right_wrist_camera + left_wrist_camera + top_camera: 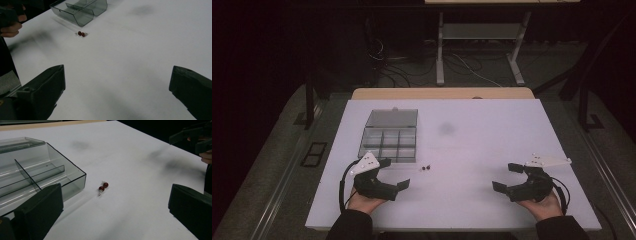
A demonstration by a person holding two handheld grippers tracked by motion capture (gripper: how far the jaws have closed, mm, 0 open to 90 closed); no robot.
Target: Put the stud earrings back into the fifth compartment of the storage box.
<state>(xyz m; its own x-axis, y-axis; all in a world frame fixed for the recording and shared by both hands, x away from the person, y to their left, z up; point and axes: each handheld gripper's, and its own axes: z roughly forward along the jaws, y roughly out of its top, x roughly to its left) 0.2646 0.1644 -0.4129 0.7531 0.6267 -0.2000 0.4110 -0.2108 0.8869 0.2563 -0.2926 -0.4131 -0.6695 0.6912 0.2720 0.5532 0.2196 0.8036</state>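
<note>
White table (492, 150), dark room. Beads (102, 187) lie ahead of left gripper (393, 173) jaws, beside box (388, 135). Right gripper (508, 177) well apart. Both gape, empty; nothing picked yet.

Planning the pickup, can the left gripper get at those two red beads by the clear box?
Probably yes: the left gripper is open, and bare table lies between it and the red beads beside the compartment box.
</note>
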